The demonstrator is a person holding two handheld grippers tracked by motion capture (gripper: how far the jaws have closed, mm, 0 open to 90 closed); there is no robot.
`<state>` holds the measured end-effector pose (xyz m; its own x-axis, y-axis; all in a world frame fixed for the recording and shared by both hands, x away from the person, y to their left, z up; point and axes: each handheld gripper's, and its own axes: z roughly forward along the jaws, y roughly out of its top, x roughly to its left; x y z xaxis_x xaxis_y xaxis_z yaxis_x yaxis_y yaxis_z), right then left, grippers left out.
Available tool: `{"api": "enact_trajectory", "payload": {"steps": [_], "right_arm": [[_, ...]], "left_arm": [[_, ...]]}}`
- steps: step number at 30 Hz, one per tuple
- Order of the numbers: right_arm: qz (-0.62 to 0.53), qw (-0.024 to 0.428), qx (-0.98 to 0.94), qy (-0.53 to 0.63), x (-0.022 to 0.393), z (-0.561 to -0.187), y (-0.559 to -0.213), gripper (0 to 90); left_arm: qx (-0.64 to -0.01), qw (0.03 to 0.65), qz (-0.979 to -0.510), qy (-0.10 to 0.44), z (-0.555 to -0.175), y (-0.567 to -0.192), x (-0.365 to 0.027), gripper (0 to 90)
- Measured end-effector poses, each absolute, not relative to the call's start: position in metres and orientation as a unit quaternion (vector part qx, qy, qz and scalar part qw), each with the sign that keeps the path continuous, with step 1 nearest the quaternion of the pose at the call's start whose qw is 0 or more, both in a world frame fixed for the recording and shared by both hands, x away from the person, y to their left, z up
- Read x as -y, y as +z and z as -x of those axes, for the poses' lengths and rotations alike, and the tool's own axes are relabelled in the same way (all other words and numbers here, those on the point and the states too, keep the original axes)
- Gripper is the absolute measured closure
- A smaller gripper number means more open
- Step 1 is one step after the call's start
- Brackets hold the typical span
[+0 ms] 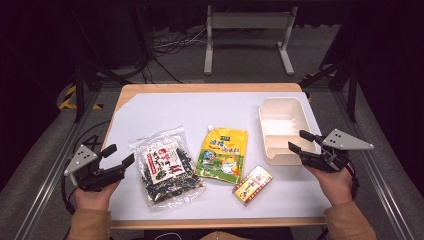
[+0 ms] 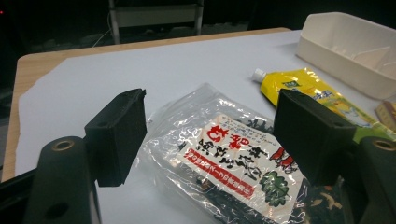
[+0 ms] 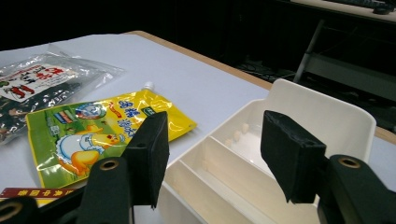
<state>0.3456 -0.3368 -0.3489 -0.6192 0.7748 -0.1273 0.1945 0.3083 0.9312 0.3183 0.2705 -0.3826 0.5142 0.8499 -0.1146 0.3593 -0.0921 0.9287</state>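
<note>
The work surface is a wooden table (image 1: pixel 205 88) covered by a white sheet (image 1: pixel 200 112). Beyond it the room is dark, with a grey carpeted floor, loose cables and a white metal frame (image 1: pixel 248 37).

Landmark: the yellow spouted pouch (image 1: pixel 222 154), lying flat near the middle of the sheet with its white cap pointing away from the person.

- Clear snack bag (image 1: pixel 166 167): just left of the pouch, flat, holding dark pieces under a white and red printed label.
- White divided tray (image 1: pixel 280 131): right of the pouch, open side up.
- Small red and yellow box (image 1: pixel 252 184): just off the pouch's near right corner.
- Left gripper (image 1: pixel 119 156): left of the pouch, just beside the snack bag; jaws apart, nothing between them.
- Right gripper (image 1: pixel 298 141): right of the pouch, at the tray's near edge; jaws apart, nothing clamped.
</note>
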Motion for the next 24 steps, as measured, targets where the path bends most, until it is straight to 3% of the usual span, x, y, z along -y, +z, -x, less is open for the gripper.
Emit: {"api": "enact_trajectory", "payload": {"steps": [24], "right_arm": [[-0.323, 0.278, -0.762, 0.487, 0.34, -0.35, -0.351, 34.5]], "left_arm": [[-0.482, 0.496, -0.699, 0.181, -0.354, -0.363, -0.274, 20.4]]}}
